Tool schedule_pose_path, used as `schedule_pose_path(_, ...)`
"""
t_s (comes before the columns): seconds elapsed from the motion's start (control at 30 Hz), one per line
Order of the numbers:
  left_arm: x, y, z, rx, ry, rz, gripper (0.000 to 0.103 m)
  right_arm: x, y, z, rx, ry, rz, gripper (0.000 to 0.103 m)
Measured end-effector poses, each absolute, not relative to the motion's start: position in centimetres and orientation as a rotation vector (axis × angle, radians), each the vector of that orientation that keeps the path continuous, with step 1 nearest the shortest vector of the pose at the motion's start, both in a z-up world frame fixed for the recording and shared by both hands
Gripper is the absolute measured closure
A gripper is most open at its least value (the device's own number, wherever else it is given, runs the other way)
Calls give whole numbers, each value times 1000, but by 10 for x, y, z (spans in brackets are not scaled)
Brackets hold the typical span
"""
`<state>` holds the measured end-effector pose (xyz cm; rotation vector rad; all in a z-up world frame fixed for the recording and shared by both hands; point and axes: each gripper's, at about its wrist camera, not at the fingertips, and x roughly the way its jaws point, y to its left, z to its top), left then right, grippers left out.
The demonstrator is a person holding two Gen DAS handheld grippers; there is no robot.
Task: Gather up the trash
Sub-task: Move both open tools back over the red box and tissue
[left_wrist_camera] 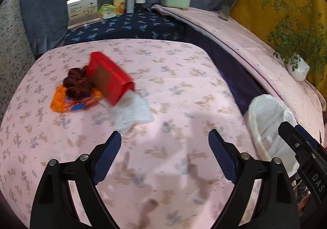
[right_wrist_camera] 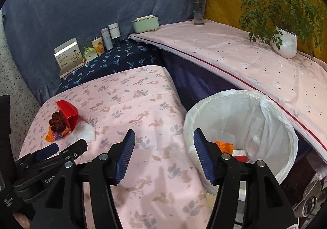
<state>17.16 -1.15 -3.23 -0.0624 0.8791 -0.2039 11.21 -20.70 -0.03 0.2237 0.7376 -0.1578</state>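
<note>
On the pink floral tablecloth (left_wrist_camera: 173, 90) lies a heap of trash: a tipped red carton (left_wrist_camera: 108, 78), a dark brown flower-shaped piece (left_wrist_camera: 77, 84), an orange wrapper (left_wrist_camera: 67, 104) and a white tissue (left_wrist_camera: 132, 114). My left gripper (left_wrist_camera: 164, 133) hovers open just in front of the tissue, with nothing between its fingers. The right wrist view shows the same heap at far left, with the red carton (right_wrist_camera: 68, 112) on top. A white-lined bin (right_wrist_camera: 245, 116) stands right of the table and holds an orange wrapper (right_wrist_camera: 224, 146) and a red-and-white piece (right_wrist_camera: 241, 156). My right gripper (right_wrist_camera: 163, 132) is open and empty at the bin's left rim.
Behind the table, a dark blue floral cloth (left_wrist_camera: 130, 27) carries a white card box (left_wrist_camera: 82, 7), cans and bottles. A higher pink-covered ledge (right_wrist_camera: 235, 55) to the right holds a green box (right_wrist_camera: 145, 23), a flower vase (right_wrist_camera: 199, 11) and a potted plant (right_wrist_camera: 285, 43).
</note>
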Motion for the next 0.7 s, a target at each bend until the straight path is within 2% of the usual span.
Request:
schedule_pose_path(0.07,172,3,-34,-64,872,-180,14,117,-192,-1,213,746,-133,44)
schedule_pose_path(0.7,195,121,-49,-119,867,6,14,183,-72,-22,136,820,26,44)
